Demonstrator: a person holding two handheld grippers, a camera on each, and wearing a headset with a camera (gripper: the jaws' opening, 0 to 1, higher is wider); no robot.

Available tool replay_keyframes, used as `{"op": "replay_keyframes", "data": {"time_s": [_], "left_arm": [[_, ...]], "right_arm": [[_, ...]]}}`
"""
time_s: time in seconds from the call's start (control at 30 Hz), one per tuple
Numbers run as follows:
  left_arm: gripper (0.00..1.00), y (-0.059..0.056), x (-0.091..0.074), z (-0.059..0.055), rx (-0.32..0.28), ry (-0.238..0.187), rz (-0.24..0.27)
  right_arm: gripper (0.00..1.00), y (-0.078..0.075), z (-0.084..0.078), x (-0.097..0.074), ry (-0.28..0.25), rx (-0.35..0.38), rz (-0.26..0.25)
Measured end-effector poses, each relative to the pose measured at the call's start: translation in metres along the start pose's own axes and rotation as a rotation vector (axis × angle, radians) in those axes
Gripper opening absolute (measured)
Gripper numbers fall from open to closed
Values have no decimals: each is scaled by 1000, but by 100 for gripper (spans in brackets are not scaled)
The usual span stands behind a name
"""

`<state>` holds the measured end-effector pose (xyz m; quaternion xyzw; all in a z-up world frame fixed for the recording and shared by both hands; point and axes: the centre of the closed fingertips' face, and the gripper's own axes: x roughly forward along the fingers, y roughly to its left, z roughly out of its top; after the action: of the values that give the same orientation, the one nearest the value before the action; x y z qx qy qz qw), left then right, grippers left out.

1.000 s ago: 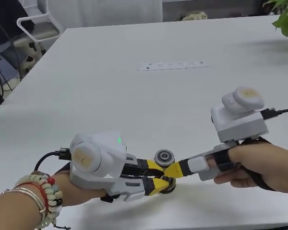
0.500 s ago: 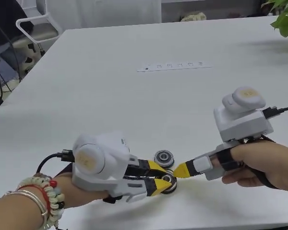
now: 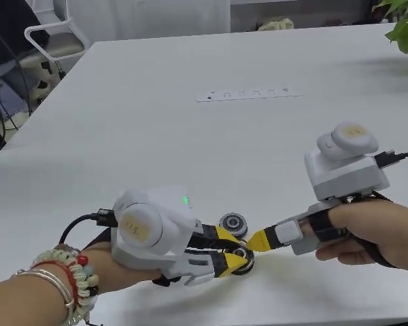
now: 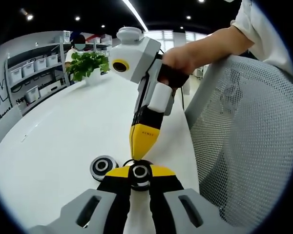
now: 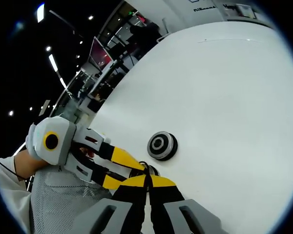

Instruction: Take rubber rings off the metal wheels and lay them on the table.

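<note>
Bright, even overhead light, long ceiling strip lights (image 4: 134, 14) glaring in the left gripper view, matte white counter (image 3: 156, 122) slightly washed out, faint soft shadows, head view sharp, gripper views fisheye-bent, edges stretched and soft

White power strip (image 3: 248, 93), green leafy plant (image 3: 406, 26), grey mesh chair back (image 4: 244, 136)

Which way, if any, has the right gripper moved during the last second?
Yes. The right gripper has drawn back slightly to the right, away from the loose wheel, which has kept its place in the head view.
</note>
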<state>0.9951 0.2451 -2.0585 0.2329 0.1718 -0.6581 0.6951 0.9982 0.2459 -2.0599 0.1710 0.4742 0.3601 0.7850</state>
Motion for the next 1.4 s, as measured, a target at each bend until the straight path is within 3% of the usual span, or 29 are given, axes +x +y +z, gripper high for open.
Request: {"op": "replay_keyframes", "data": {"time_s": [0.13,0.3,0.43,0.77,1.1,1.4], "left_arm": [[14,2,-2,2,27,25,7],[23,5,-12,19,18,-19,13],[36,5,-16,24,-4,-19,12],[58,1,-34,45,36,-8,15],[74,-5,-69,64,41,-28,29],[77,3,-109,59,8,-33,125]], "right_arm": [[0,-1,0,-1,2,-9,-7],[0,0,3,-1,1,-31,-10],[0,1,4,-3,-4,-32,-10],[0,10,16,-13,-44,-60,-3],[0,20,27,-20,-83,-85,24],[0,25,34,-25,-114,-95,41]]}}
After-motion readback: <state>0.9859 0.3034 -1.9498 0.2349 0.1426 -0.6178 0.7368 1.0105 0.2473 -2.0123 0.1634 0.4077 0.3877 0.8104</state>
